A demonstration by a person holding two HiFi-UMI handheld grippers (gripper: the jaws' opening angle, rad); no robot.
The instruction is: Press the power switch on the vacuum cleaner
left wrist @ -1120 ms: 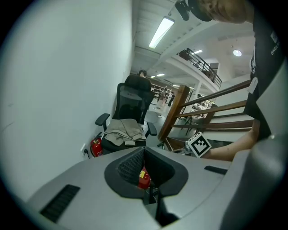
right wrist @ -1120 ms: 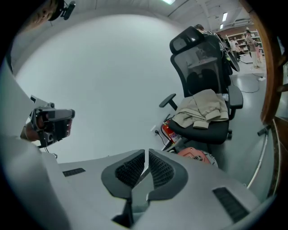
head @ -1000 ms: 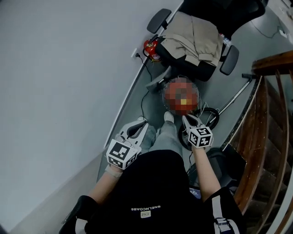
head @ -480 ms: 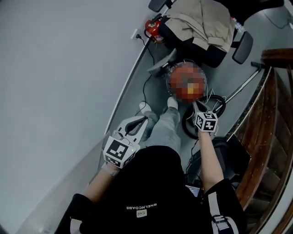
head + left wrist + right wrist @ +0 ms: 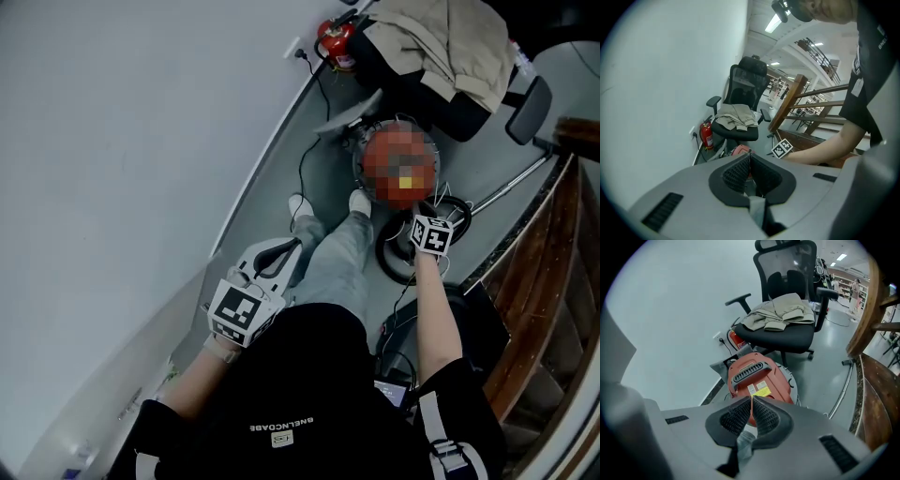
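The red vacuum cleaner stands on the grey floor just ahead of my right gripper. It has a black slotted handle and a yellow label on top. The right gripper's jaws are shut, tips meeting over the vacuum's near edge with nothing between them. In the head view the vacuum is blurred over, and the right gripper reaches to its near side. My left gripper hangs by the person's left leg, away from the vacuum. Its jaws are shut and empty. Which part is the power switch I cannot tell.
A black office chair with beige clothes on it stands behind the vacuum. A fire extinguisher and wall socket sit by the white wall. The vacuum's metal wand and black hose lie right. A wooden stair rail runs alongside.
The right gripper has stretched forward to the vacuum's near side. The head view has shifted forward. The left gripper has stayed by the leg.
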